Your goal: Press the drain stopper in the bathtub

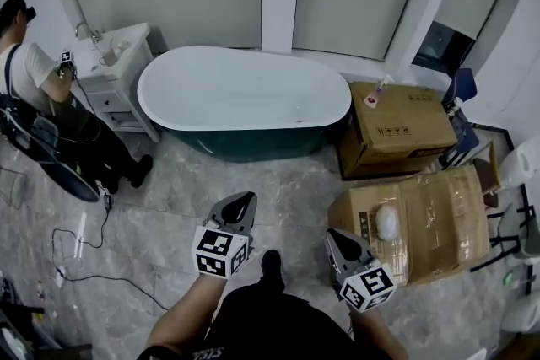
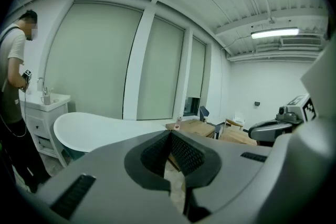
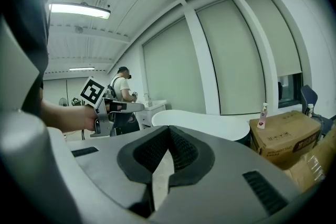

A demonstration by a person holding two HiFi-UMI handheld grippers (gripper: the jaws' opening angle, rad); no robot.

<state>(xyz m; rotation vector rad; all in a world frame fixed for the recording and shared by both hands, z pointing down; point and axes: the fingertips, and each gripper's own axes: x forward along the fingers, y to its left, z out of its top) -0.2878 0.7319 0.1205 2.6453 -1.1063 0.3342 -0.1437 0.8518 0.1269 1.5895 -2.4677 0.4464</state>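
The bathtub point(image 1: 240, 88) stands far, centre; its stopper is too small to make out. Boxes point(image 1: 405, 126) sit right of it. Near, the left gripper point(image 1: 243, 202) and right gripper point(image 1: 338, 240) hover over the floor point(image 1: 278, 181), both clenched on nothing.
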